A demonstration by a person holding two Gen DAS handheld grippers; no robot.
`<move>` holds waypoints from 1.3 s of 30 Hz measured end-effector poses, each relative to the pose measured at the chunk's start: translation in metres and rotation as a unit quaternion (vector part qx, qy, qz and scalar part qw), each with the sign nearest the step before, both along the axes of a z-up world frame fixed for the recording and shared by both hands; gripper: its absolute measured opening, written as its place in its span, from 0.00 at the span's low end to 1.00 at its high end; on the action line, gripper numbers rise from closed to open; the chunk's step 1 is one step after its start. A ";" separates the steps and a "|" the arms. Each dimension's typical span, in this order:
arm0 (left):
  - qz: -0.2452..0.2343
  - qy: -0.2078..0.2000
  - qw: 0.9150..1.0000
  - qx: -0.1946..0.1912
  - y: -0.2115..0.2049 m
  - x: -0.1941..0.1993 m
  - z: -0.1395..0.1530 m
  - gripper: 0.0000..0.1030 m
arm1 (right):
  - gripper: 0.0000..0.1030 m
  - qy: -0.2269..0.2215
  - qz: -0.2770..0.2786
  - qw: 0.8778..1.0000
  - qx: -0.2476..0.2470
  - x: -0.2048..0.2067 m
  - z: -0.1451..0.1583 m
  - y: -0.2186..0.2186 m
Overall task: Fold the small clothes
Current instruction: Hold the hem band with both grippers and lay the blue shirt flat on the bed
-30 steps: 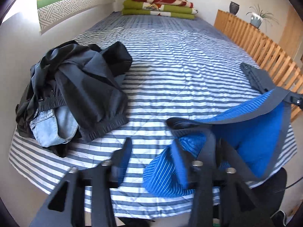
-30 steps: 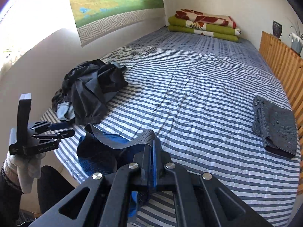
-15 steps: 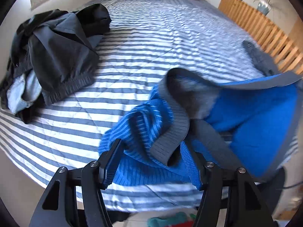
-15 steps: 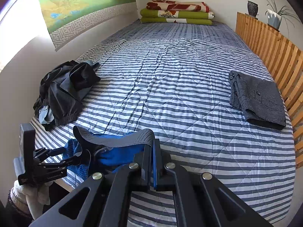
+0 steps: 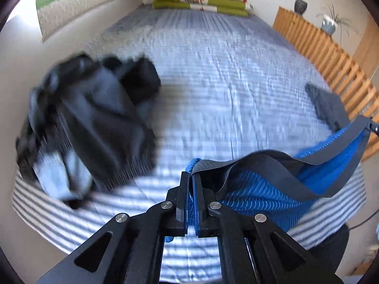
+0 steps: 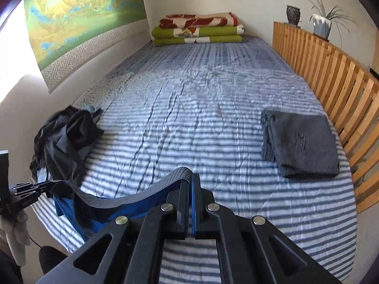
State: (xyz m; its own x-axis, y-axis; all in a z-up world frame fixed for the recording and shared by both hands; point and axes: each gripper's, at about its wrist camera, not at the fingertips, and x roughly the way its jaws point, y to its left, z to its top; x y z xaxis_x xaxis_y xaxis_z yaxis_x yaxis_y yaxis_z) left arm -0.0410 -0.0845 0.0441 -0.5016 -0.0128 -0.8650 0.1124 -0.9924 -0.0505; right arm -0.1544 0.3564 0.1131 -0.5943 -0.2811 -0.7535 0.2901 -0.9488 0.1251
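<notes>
The left tool (image 5: 191,179) has its fingers pressed together on one end of the grey elastic waistband (image 5: 272,158) of a pair of blue striped briefs (image 5: 258,194). The right tool (image 6: 191,184) is likewise clamped on the other end of that waistband, blue fabric showing between its fingers. The briefs hang stretched between the two tools, just above the near edge of the bed (image 6: 201,108), the band sagging in a shallow curve and the blue cloth drooping below it. In the right wrist view the left tool shows at the far left, held by a hand in a pale glove (image 6: 14,227).

The bed carries a blue-and-white striped quilt. On its left side lies a crumpled heap of dark clothes (image 6: 64,142) with a bit of light denim in it; this heap is blurred in the left wrist view. On the right side, near the wooden slatted rail (image 6: 331,90), rests a folded grey garment (image 6: 300,146). At the far end sits a stack of folded green and red blankets (image 6: 199,29). Two plant pots (image 6: 319,26) stand on top of the rail, and a landscape hanging (image 6: 78,16) covers the left wall.
</notes>
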 end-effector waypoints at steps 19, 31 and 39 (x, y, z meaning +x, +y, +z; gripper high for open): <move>-0.056 -0.098 0.993 0.023 -0.006 0.034 -0.089 0.05 | 0.01 -0.144 -0.067 0.987 -0.016 0.072 -0.151 0.044; -0.026 -0.086 0.995 0.031 0.015 0.046 -0.114 0.58 | 0.01 -0.125 -0.051 0.991 -0.012 0.086 -0.145 0.051; 0.005 -0.072 0.997 0.033 0.011 0.034 -0.127 0.33 | 0.01 -0.124 -0.043 0.991 -0.011 0.085 -0.143 0.048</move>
